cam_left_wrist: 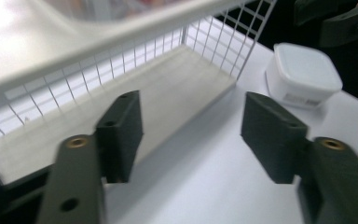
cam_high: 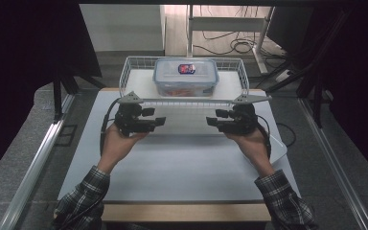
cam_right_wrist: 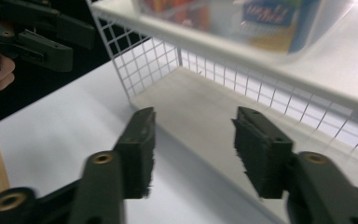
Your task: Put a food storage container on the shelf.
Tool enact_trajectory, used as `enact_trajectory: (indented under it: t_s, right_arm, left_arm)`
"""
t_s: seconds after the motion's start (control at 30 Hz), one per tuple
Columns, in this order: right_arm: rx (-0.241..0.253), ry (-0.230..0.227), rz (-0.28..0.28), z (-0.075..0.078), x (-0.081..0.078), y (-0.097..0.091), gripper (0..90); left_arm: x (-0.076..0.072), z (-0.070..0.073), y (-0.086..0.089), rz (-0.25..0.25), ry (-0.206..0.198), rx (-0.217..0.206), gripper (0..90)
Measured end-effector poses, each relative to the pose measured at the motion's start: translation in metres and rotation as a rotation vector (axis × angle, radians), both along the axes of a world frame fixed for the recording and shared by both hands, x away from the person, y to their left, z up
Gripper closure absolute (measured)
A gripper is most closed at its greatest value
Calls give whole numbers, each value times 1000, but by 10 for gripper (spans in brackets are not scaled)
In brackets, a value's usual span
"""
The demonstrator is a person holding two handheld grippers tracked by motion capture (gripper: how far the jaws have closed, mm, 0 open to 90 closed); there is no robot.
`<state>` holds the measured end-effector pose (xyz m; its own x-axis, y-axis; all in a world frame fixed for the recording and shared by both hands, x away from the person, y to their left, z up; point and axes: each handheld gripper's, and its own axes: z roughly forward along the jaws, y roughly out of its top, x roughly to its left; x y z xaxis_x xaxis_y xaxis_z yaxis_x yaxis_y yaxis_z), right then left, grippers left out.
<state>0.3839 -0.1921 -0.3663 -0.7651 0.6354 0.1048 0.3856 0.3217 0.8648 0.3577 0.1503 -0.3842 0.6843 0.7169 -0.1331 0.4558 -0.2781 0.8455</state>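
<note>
White wire basket (cam_high: 133, 64) sits at the far middle of the table, upright, long side facing the near edge, mesh walls all round, flat pale floor. Inside it, a clear lidded plastic container (cam_high: 186, 76) with blue clip latches sits level, roughly centred, a red-and-blue label on its lid; reddish contents show through the wall. The basket's near wall stands just beyond both hands.

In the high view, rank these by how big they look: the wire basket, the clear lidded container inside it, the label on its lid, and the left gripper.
1. wire basket
2. clear lidded container
3. left gripper, nearer the camera, so its true size against the container is unsure
4. label
</note>
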Motion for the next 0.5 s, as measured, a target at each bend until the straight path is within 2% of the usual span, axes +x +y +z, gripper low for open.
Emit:
enact_trajectory:
  t_s: [0.07,0.13,0.27,0.37,0.5]
  right_arm:
    - [-11,-6,9,-3,-6,-2,394]
    - [-24,-10,11,-6,-12,-3,356]
    - [-35,-16,13,-15,-23,-8,282]
    - [-44,-16,7,-24,-31,-13,250]
    - [-39,-14,-8,-36,-40,-20,211]
  left_arm:
    - [-6,-7,0,-3,4,12,308]
    - [-12,-14,1,-2,20,7,272]
    - [-25,-27,2,-15,30,-7,238]
    - [-35,-36,3,-14,25,8,214]
    - [-47,-48,4,-18,33,7,186]
